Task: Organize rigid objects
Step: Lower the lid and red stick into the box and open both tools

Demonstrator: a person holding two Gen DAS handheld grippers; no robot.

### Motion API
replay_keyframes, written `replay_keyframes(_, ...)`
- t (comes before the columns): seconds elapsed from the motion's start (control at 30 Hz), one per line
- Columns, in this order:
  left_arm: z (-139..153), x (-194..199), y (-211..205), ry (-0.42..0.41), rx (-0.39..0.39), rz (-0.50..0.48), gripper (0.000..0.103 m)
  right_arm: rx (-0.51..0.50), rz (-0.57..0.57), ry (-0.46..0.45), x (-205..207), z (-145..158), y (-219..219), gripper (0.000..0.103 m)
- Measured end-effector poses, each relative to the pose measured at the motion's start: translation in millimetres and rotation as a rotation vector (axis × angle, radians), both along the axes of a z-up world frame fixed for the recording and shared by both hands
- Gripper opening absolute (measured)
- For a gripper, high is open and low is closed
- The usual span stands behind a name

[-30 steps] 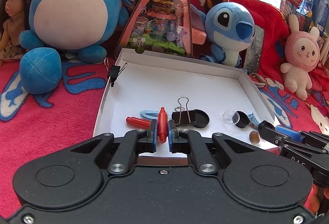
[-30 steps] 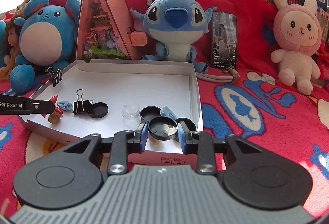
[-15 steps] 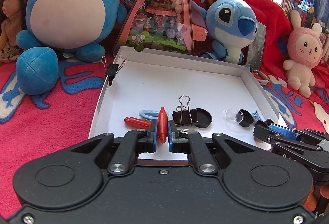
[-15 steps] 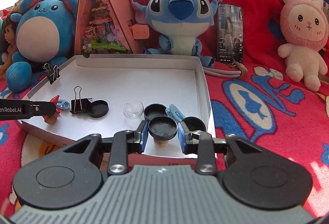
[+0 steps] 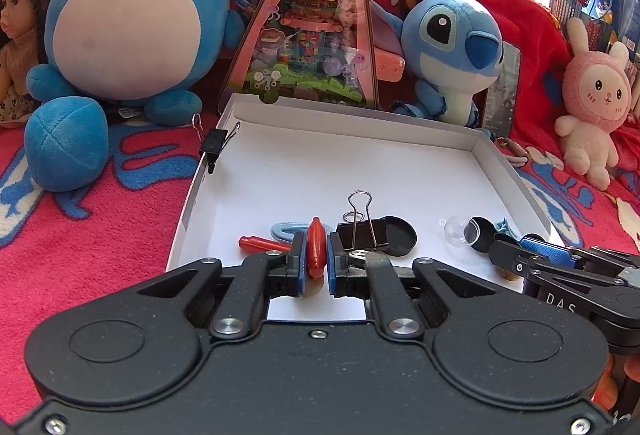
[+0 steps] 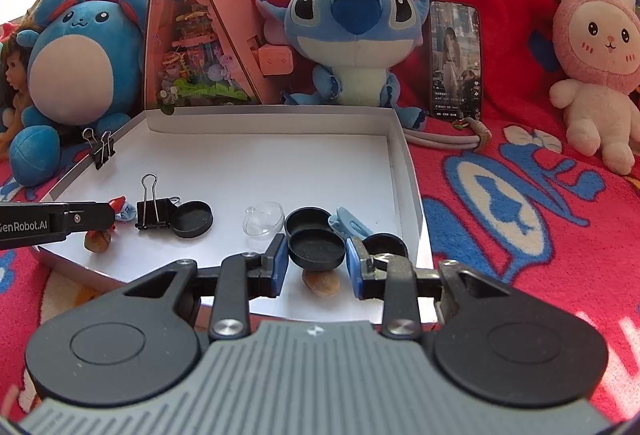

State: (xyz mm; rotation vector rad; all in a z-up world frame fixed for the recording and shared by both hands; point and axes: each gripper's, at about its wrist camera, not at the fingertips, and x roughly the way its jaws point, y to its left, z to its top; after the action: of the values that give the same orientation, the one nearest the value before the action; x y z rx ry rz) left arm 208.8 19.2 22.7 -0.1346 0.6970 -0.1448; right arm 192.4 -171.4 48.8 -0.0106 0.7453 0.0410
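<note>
A shallow white box (image 5: pixel 360 159) lies on the red blanket; it also shows in the right wrist view (image 6: pixel 256 155). My left gripper (image 5: pixel 314 259) is shut on a red plastic piece (image 5: pixel 316 245) over the box's near edge. My right gripper (image 6: pixel 317 259) is shut on a black round cap (image 6: pixel 317 249) above the box's near right part; a brown cork (image 6: pixel 321 283) lies under it. In the box lie a black binder clip (image 6: pixel 154 209), black caps (image 6: pixel 192 219), a clear dome (image 6: pixel 263 218), a blue clip (image 6: pixel 350 225) and a red stick (image 5: pixel 260 244).
Plush toys stand behind the box: a round blue one (image 5: pixel 128 15), Stitch (image 6: pixel 348 35) and a pink rabbit (image 6: pixel 600 55). A pink triangular toy house (image 5: pixel 316 27) and a phone (image 6: pixel 456 59) lean at the back. A second binder clip (image 5: pixel 216 143) grips the box's left wall.
Both grippers moved a little forward over the box's near edge, still holding their objects. The items in the box have not moved.
</note>
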Motion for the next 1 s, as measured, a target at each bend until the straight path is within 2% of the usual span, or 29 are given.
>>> replay_keyframes(0.43,-5,3,-6,-0.009,0.024,0.005,0.010,0.002,-0.004,-0.013,6,-3,0,0.037)
replay_keyframes(0.7,-5,2,-7,-0.020,0.045,0.008,0.015,0.008,-0.005,-0.014,7,-3,0,0.040)
replay_keyframes(0.8,-4,0,-7,-0.030,0.049,0.015,0.034,0.021,-0.004,-0.011,7,-3,0,0.041)
replay_keyframes(0.83,-3,-1,-7,-0.036,0.057,0.021,0.045,0.025,-0.006,-0.011,7,-3,0,0.041)
replay_keyframes(0.9,-1,-4,-8,-0.049,0.070,0.024,0.049,0.028,-0.010,-0.013,6,-3,0,0.044)
replay_keyframes(0.93,0,-5,-7,-0.053,0.074,0.021,0.051,0.031,-0.011,-0.014,6,-3,-1,0.053)
replay_keyframes(1.0,2,-7,-7,-0.056,0.076,0.018,0.056,0.038,-0.014,-0.017,4,-2,-2,0.056)
